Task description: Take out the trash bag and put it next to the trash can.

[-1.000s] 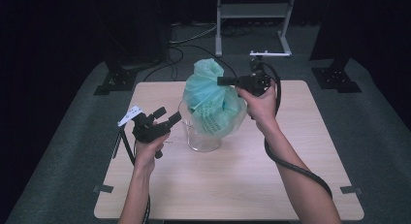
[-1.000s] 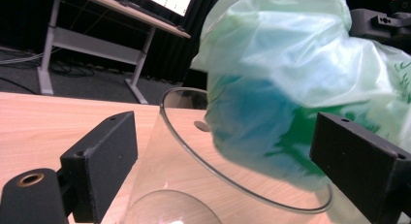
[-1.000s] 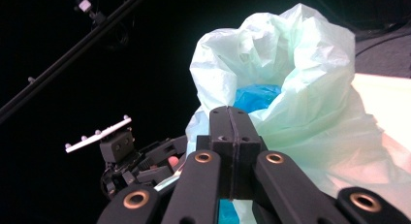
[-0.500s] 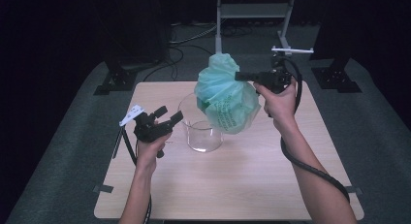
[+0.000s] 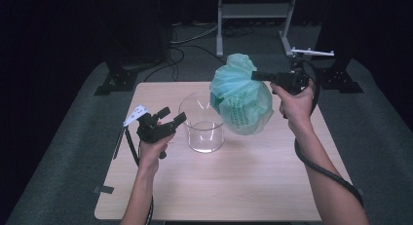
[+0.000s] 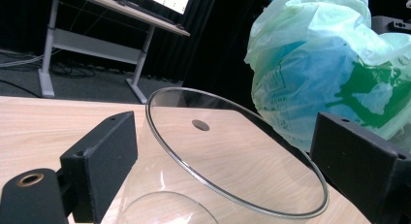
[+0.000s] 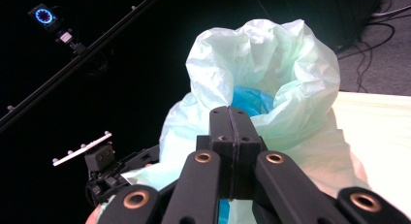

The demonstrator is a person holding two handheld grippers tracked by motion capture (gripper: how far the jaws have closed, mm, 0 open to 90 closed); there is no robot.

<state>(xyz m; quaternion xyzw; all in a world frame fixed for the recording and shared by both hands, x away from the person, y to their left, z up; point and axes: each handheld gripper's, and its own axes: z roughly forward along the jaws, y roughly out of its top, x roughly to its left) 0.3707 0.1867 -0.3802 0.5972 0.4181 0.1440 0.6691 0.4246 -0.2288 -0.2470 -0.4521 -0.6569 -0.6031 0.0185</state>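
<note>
Two hand-held grippers: one per hand, over the wooden surface (image 5: 243,186).
Right hand-held gripper (image 5: 258,75): jaws pinched on the green plastic bag (image 5: 241,101), lifted clear, right of the jar.
Left hand-held gripper (image 5: 173,117): jaws spread wide, flanking the glass jar (image 5: 202,121).
Jar: upright, mid-surface.

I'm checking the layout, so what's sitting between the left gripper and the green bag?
The clear glass jar stands between them: in the high view, the open left gripper is at its left side and the green bag, held up by the right gripper, hangs at its right.
</note>
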